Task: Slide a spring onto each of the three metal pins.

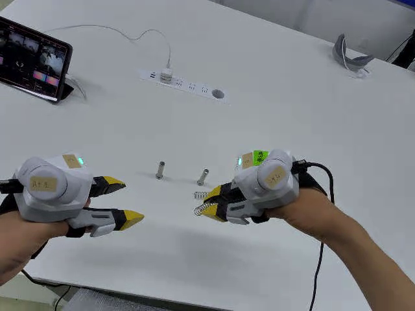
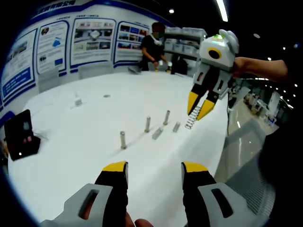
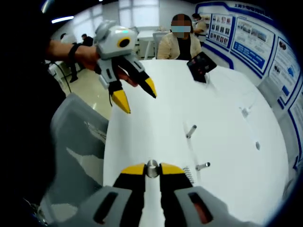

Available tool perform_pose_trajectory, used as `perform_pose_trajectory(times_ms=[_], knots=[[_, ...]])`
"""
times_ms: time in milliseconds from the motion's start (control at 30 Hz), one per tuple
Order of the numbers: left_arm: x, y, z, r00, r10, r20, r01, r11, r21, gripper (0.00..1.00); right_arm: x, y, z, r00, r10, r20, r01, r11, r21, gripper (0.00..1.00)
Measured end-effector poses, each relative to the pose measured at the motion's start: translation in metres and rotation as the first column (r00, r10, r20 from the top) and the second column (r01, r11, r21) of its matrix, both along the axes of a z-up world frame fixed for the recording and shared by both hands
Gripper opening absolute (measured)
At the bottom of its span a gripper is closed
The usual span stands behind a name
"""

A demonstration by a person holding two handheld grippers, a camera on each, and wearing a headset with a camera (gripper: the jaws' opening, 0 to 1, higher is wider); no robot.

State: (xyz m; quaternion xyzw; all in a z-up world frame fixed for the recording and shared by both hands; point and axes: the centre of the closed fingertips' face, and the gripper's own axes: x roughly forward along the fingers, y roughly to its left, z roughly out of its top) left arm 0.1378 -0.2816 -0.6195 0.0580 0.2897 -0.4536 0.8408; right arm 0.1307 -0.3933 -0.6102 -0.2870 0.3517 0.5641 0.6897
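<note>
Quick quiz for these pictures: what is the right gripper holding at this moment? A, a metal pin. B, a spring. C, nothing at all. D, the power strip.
B: the right gripper is shut on a spring, whose coils stick out past its yellow-tipped fingers in the head view.
</note>
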Motion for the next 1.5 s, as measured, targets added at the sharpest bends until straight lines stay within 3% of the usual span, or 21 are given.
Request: perform_pose_trajectory(times_ms=[533, 1000, 1500], knots=[[0.011, 0.025, 0.001, 0.997, 0.074, 0.01, -0.074, 0.997, 0.023, 0.6, 0.035, 0.012, -0.003, 0.999, 0.035, 0.024, -0.035, 0.999, -0.018, 0.12], [0.018, 0.047, 0.005, 0.99, 0.138, 0.022, -0.139, 0.99, 0.016, 0.66, 0.071, 0.025, 0.0, 0.998, 0.047, 0.045, -0.045, 0.999, -0.029, 0.12], [0.021, 0.057, 0.004, 0.984, 0.179, 0.008, -0.179, 0.984, 0.005, 0.73, 0.095, 0.042, -0.016, 0.996, 0.08, 0.039, -0.078, 0.996, -0.054, 0.12]])
